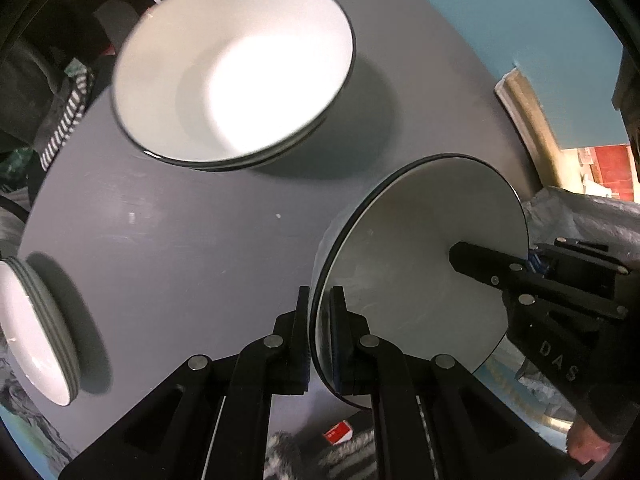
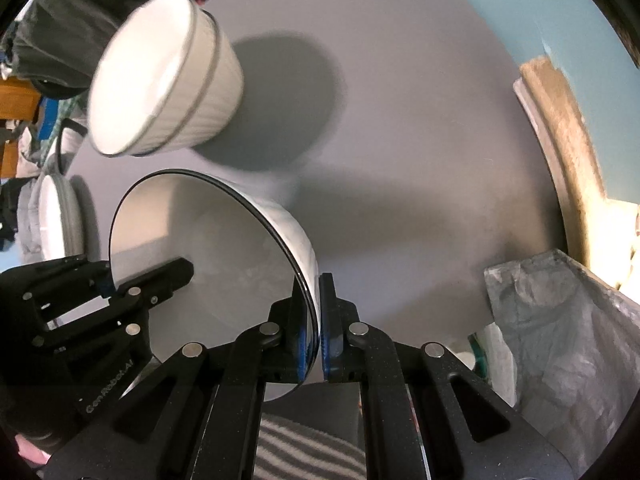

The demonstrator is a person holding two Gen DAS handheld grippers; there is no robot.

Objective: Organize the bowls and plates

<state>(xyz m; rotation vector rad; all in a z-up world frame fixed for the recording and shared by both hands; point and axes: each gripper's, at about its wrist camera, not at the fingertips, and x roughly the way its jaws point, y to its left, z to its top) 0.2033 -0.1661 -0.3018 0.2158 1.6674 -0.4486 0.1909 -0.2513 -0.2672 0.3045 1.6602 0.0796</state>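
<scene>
A white bowl with a thin black rim [image 1: 420, 260] [image 2: 208, 248] is held by both grippers over the round grey table [image 1: 180, 232]. My left gripper [image 1: 320, 292] is shut on its near rim, one finger inside and one outside. Across the bowl, my right gripper [image 1: 516, 254] clamps the opposite rim. In the right wrist view the right gripper [image 2: 314, 280] pinches the rim at bottom centre, and the left gripper [image 2: 132, 276] grips the far rim. A stack of similar black-rimmed bowls [image 1: 232, 68] stands on the table beyond.
White ribbed bowls [image 2: 160, 76] sit stacked at the table's back left. Another low stack of white dishes [image 1: 36, 332] [image 2: 60, 220] stands near the left edge. A clear plastic bag [image 2: 560, 320] lies beyond the table's right edge. Striped cloth [image 2: 304, 448] shows below the grippers.
</scene>
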